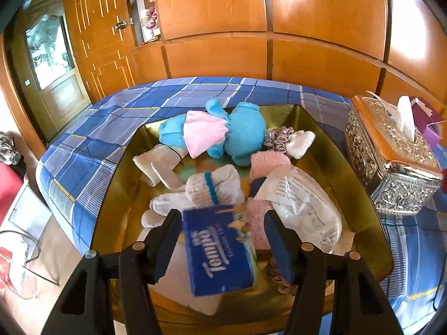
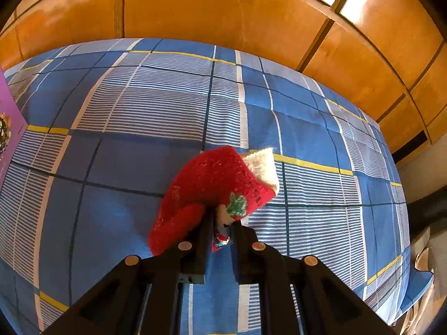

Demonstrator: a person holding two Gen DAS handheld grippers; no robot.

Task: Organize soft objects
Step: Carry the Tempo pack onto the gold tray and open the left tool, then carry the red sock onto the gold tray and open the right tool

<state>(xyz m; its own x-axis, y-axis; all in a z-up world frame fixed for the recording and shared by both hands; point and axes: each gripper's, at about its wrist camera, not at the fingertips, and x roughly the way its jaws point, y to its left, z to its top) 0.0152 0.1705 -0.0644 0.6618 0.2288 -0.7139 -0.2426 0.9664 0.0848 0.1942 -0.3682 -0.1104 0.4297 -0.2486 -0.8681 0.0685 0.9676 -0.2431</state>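
Observation:
My left gripper (image 1: 222,217) hangs low over a gold tray (image 1: 352,173) and is shut on a blue Tempo tissue pack (image 1: 218,248), which sits tilted between the pads. The tray holds a blue plush toy in a pink dress (image 1: 240,136), rolled white socks (image 1: 212,184), a pink cloth (image 1: 268,162), a grey scrunchie (image 1: 278,139) and a clear plastic bag (image 1: 304,203). In the right wrist view my right gripper (image 2: 223,217) is shut on a red Christmas sock with a white cuff (image 2: 212,176), held just above the blue checked bedsheet (image 2: 139,111).
An ornate silver tissue box (image 1: 391,162) stands right of the tray, with a purple box (image 1: 427,120) behind it. Wooden wardrobe panels (image 1: 218,55) back the bed. A door (image 1: 53,64) and floor clutter lie to the left. A purple box edge (image 2: 8,128) shows at the left.

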